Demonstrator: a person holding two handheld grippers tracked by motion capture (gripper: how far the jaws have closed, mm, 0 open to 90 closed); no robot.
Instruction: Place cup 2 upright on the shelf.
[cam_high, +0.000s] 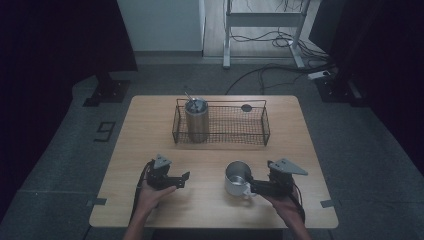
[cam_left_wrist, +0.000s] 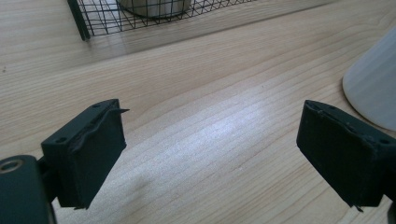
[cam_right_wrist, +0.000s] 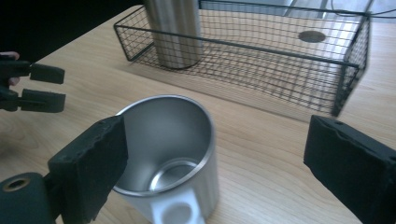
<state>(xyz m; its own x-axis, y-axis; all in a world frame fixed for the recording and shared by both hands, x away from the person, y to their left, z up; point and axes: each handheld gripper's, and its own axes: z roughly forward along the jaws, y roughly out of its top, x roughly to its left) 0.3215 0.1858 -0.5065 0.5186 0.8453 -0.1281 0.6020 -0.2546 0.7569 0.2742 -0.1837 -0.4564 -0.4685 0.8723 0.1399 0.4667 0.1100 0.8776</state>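
Mug (cam_high: 237, 177) stands upright near the table's (cam_high: 150, 125) front edge, right of centre, its handle toward the right gripper (cam_right_wrist: 215, 154). That gripper's jaws are spread wide with nothing clamped, the mug's rim just beside one pad. A careless sweep could likely clip the rim and tip or push the mug toward the edge. Left gripper (cam_left_wrist: 210, 144), also released, hovers apart at front left. Basket (cam_high: 220, 142) with a tumbler (cam_high: 196, 120) sits toward the back.

The mug (cam_right_wrist: 170, 154) has its handle cut off by the bottom edge.
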